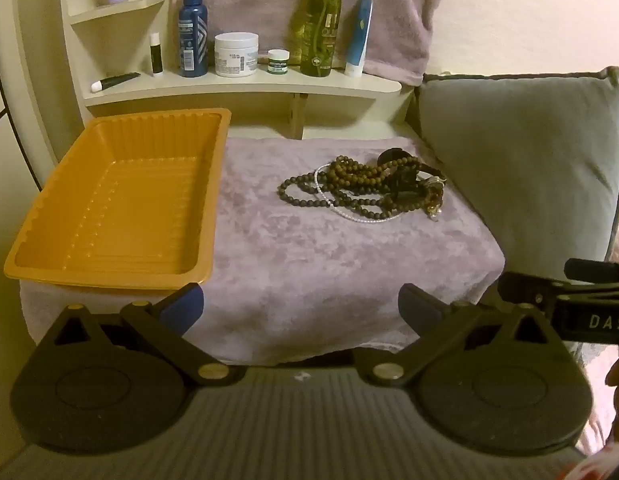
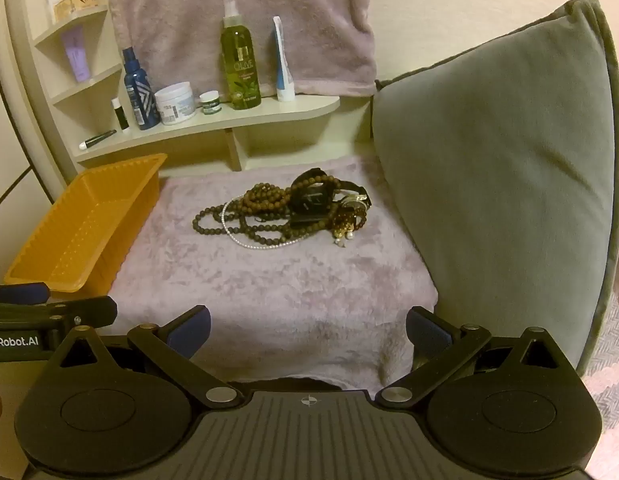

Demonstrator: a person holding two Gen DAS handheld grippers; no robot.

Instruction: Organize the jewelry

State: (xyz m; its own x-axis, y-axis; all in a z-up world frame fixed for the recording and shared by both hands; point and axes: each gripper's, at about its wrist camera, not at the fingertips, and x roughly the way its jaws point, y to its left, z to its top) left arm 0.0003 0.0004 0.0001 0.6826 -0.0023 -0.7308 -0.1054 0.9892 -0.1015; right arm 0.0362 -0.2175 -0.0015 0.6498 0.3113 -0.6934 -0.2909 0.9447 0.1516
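We have both tools hanging back at the near edge of the mauve towel (image 2: 269,292), nothing gripped: left gripper (image 1: 301,306) spread wide and empty, right gripper (image 2: 308,330) likewise released, jaws well apart. The jewelry pile (image 2: 285,210) sits on the towel at about 12 o'clock from the right gripper, 1 o'clock from the left one; the orange tray (image 1: 117,196) is at 10 o'clock, empty, resting on the towel's left edge. Nothing moved into it yet, so we judge the task at its start. Main risk: the pile is a tangle, brown bead strands (image 1: 349,176), a thin white pearl strand (image 2: 261,242), a dark watch-like piece (image 2: 309,198) and gold-and-pearl bits (image 2: 347,232) all overlapping, so pinching one strand will likely drag the rest along or spill pieces off the towel. The thin pearl strand lies flat on plush pile, so the fingers may close on fabric instead. The tray looks light and overhangs the towel edge; a bump could tip it. Around: grey cushion (image 2: 501,184) crowding the pile at 2 o'clock, limiting approach from the right; shelf (image 1: 245,88) at 12 o'clock with an olive bottle (image 2: 239,64), blue bottle (image 1: 193,36) and white jar (image 1: 235,55), well apart, not in the way.
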